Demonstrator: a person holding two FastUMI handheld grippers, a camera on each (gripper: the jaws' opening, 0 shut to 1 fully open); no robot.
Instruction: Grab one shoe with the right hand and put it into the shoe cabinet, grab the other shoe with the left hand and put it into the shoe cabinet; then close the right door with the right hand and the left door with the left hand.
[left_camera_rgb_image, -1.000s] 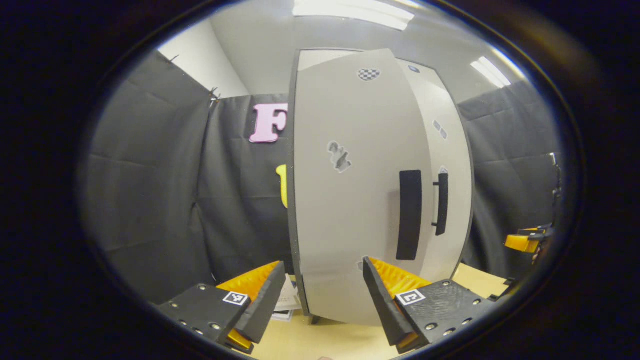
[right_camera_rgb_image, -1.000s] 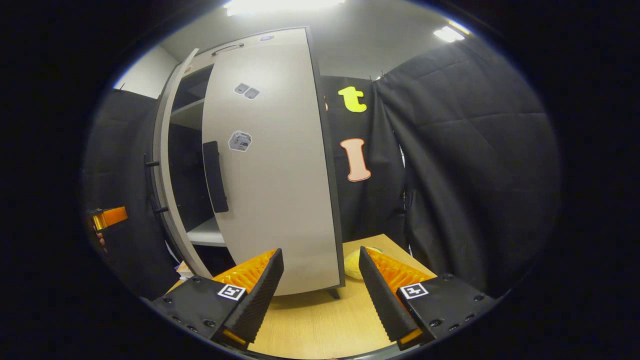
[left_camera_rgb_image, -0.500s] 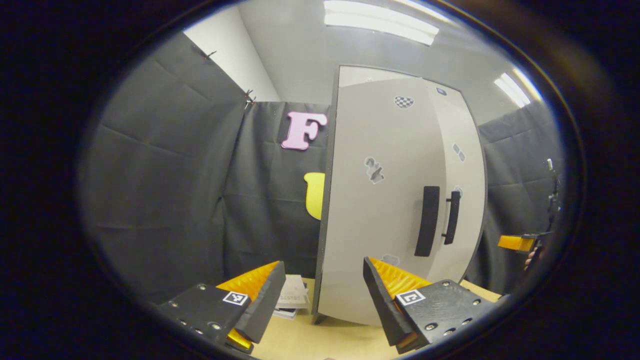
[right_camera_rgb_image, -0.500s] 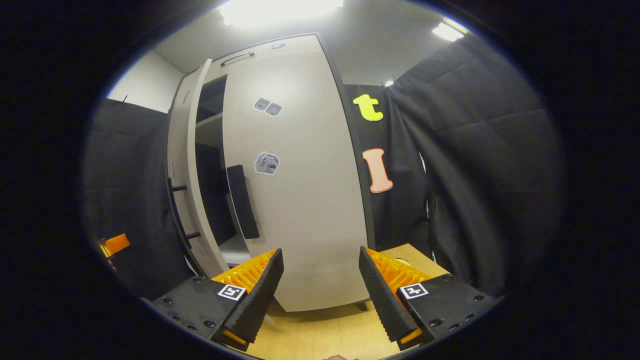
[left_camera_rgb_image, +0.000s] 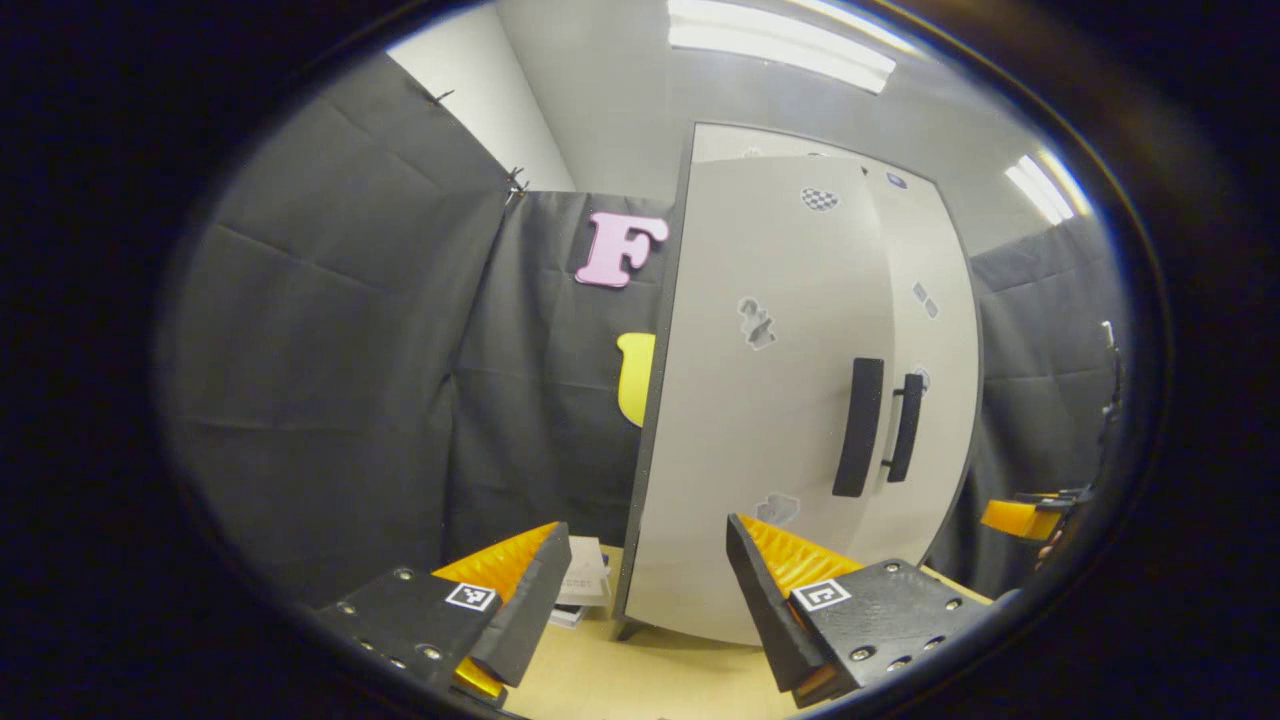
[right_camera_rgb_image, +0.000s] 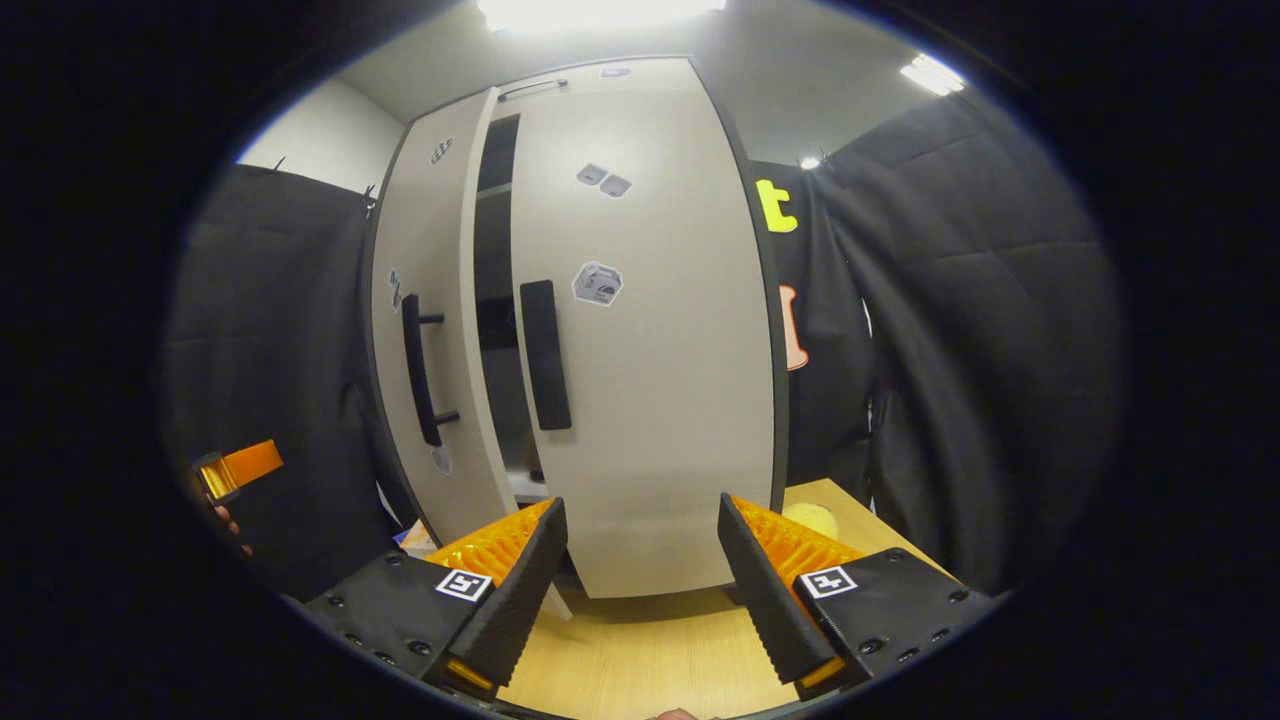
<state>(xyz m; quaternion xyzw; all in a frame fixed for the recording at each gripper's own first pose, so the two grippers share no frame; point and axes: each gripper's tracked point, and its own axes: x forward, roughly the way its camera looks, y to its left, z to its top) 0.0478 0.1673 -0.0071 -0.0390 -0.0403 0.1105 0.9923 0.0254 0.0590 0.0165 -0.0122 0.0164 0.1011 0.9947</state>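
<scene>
The pale grey shoe cabinet stands on the wooden table. In the left gripper view its left door (left_camera_rgb_image: 760, 400) with a dark handle (left_camera_rgb_image: 858, 428) faces me, and the right door (left_camera_rgb_image: 935, 380) lies just beyond. My left gripper (left_camera_rgb_image: 645, 600) is open and empty, a short way in front of the left door. In the right gripper view the right door (right_camera_rgb_image: 660, 350) sits nearly flush, while the left door (right_camera_rgb_image: 425, 300) stands slightly ajar with a narrow dark gap (right_camera_rgb_image: 495, 300) between them. My right gripper (right_camera_rgb_image: 640, 590) is open and empty before the right door.
A small stack of papers (left_camera_rgb_image: 585, 585) lies left of the cabinet's foot. A yellow object (right_camera_rgb_image: 812, 518) rests on the table (right_camera_rgb_image: 640, 660) to the cabinet's right. Black cloth walls close in on both sides. The other gripper (right_camera_rgb_image: 240, 465) shows at the left edge.
Both doors have swung inward, so the gap between them is now narrow. Both grippers have drawn back a little from the cabinet, still open.
</scene>
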